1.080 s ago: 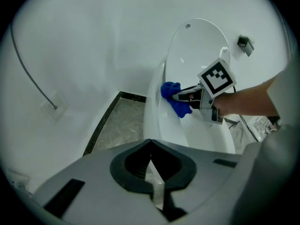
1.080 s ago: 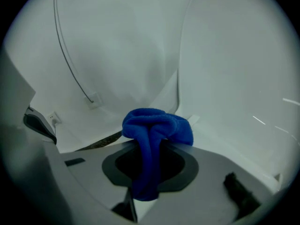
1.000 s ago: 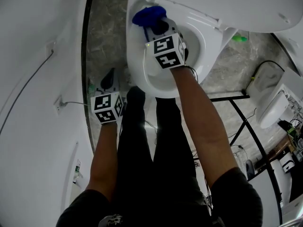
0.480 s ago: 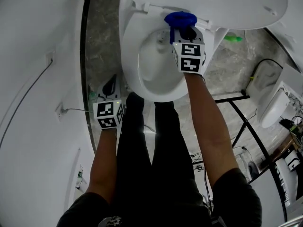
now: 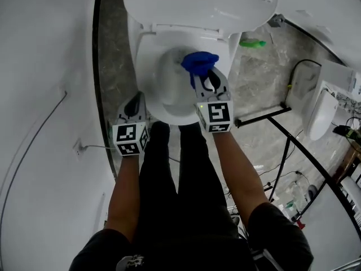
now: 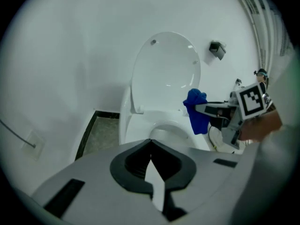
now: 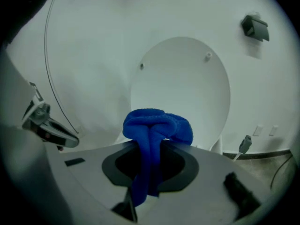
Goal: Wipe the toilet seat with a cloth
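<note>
Your 2 bare forearms reach forward and down in the head view, 1 on each side of your dark-trousered legs. Your right gripper [image 5: 203, 78] is stretched out above the open bowl of the white toilet [image 5: 148, 103] and aims toward the raised lid [image 5: 197, 4], with its marker cube facing up at the camera. Its jaws are clamped on a blue cloth [image 5: 198, 61]. The cloth bunches into a soft rounded wad past the tips, and a narrow tail of it runs back between the jaws in the right gripper view [image 7: 157, 125]. From the left gripper view the cloth [image 6: 196, 109] hangs in the air in front of the lid and above the toilet seat [image 6: 136, 125], apparently apart from both. Your left gripper [image 5: 135, 100] sits lower, just beside the toilet's left flank over the grey marbled floor [image 5: 113, 55], angled down. Its jaws are pressed together with nothing between them. In all there are 2 grippers, 1 cloth, and 1 toilet with 1 seat and 1 lid.
</note>
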Action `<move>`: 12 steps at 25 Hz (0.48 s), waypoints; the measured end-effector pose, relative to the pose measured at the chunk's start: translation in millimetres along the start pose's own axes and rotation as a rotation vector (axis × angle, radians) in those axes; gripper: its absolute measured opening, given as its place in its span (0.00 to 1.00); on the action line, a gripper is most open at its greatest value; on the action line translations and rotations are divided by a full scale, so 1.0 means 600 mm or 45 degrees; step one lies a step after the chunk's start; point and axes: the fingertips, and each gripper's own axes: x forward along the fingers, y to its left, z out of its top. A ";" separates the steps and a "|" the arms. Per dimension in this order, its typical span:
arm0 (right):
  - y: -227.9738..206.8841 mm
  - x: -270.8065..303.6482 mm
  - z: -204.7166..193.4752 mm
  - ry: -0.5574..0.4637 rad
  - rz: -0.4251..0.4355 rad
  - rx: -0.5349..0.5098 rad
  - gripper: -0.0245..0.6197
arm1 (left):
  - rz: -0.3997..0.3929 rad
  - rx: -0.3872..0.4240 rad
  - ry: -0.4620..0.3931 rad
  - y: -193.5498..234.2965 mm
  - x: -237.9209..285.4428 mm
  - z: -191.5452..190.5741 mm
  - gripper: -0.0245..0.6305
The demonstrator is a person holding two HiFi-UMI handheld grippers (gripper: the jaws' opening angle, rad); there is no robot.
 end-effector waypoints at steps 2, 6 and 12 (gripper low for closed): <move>0.032 -0.066 0.031 -0.069 0.031 0.017 0.17 | -0.047 0.055 -0.044 -0.027 -0.025 0.041 0.05; 0.078 -0.182 0.109 -0.231 -0.010 0.013 0.17 | -0.130 0.177 -0.159 -0.079 -0.098 0.129 0.05; 0.093 -0.321 0.199 -0.300 -0.184 0.045 0.17 | -0.199 0.339 -0.218 -0.130 -0.206 0.192 0.05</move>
